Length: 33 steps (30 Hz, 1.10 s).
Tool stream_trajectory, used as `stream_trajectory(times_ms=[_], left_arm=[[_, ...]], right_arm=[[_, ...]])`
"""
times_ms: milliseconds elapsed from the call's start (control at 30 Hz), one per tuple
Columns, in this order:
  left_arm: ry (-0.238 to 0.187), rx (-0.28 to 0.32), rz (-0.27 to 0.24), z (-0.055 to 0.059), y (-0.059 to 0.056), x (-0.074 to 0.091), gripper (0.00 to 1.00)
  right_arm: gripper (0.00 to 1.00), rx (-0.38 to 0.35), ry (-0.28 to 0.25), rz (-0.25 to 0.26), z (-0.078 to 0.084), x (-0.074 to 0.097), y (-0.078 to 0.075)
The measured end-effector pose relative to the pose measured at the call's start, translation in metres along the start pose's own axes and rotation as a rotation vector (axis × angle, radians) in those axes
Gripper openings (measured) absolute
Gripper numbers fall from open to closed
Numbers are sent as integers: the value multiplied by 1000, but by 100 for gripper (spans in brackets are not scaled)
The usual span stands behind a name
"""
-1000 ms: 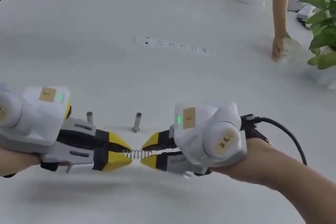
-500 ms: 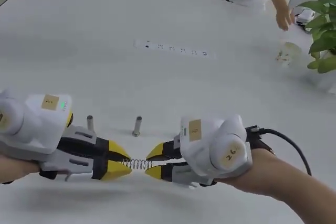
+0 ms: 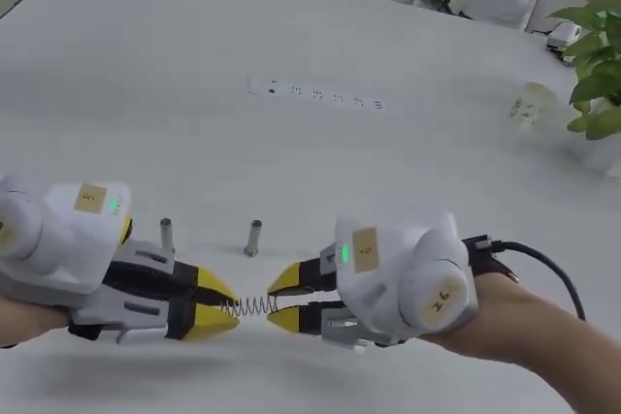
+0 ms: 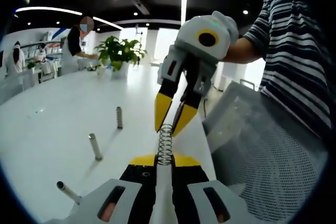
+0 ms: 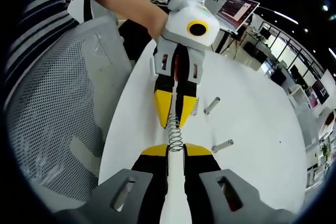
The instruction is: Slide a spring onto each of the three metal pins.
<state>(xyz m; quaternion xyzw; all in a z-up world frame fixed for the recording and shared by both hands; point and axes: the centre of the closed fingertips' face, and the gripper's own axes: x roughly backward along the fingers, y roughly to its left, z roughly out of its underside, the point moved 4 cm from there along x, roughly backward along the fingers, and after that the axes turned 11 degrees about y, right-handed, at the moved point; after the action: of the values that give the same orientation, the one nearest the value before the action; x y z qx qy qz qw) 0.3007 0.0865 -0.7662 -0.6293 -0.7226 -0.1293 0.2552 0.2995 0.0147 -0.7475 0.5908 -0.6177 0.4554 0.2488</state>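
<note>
Head view: spring point(image 3: 250, 307) hangs level above the table point(image 3: 408, 172), bridging the tips of both grippers, which point at each other. L gripper point(image 3: 221, 303) has its yellow tips pinched tight on one end of it. R gripper point(image 3: 279, 299) has jaws parted in a narrow V, w/ the spring's other end sitting between the tips; can't tell if they touch it.

Left gripper view: spring point(image 4: 165, 141) rises straight out from between the closed jaws and ends inside the V of the R gripper point(image 4: 171, 127).

Right gripper view: spring point(image 5: 175, 132) runs from its own tips up into the L gripper point(image 5: 175, 123).

Pins: in head view, 2 stand upright on the table just beyond the grippers. One pin point(image 3: 253, 238) is past the gap between the tips, the other point(image 3: 166, 232) past the L gripper's jaws. Left gripper view has 3 point(image 4: 119, 117) point(image 4: 95, 147) point(image 4: 67, 192), in a row to the left of its jaws, apart from each other and from the spring.

Farther out past both grippers: power strip point(image 3: 315, 96) flat on the table, plant point(image 3: 597, 65) at far right edge. Mesh chair point(image 4: 262, 145) close beside the table, on the R gripper side.
</note>
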Motion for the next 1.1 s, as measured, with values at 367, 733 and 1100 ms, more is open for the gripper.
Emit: stream_trajectory(times_ms=[367,733,1100], left_arm=[[-2,-1,-8,0,0,1,2],[2,-7,-13,-1,1,0,2],[5,-19,-2,-4,-3,-5,2]], right_arm=[[7,57,-12,8,-14,8,-4],[8,-8,-101,-21,-31,12,-9],[7,-20,-151,-18,-47,6,-7]])
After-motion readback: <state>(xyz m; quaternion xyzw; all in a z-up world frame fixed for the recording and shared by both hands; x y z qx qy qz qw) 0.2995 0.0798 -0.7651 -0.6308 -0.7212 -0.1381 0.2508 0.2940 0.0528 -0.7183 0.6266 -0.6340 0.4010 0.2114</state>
